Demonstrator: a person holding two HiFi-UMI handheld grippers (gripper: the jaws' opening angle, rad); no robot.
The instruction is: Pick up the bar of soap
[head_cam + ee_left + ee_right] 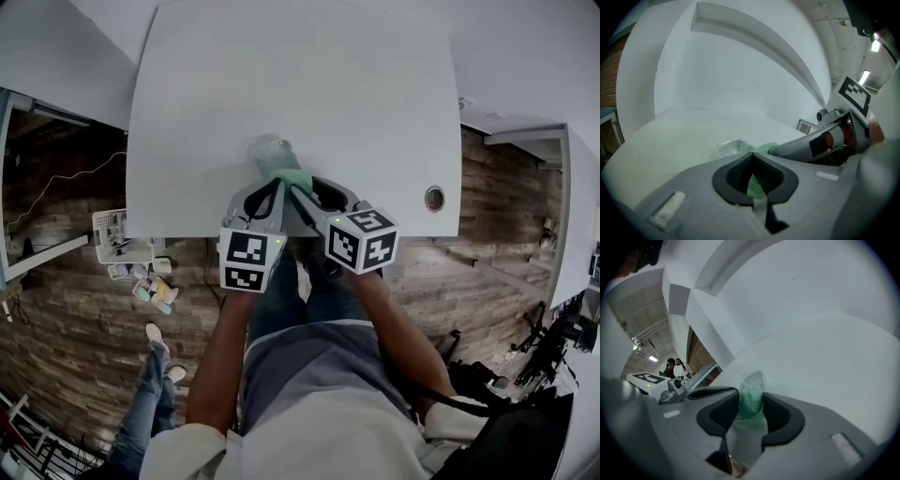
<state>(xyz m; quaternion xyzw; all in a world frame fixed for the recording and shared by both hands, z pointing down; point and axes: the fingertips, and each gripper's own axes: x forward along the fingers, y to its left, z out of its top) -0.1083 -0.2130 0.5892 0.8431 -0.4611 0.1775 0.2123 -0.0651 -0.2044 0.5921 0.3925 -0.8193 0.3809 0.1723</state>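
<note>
Right claw (751, 395): clamped on the green soap (751, 409).
Left claw (752, 155): tips together, just beside it.
Ahead: clear tray (731, 148), white table (670, 136).

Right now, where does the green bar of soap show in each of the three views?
Head view: bar of soap at centre, near the front edge of the table.
Left gripper view: just beyond the jaw tips, slightly right of centre.
Right gripper view: low centre, between the jaws of the right gripper.
Shared landmark: the clear plastic tray right next to the soap.
</note>
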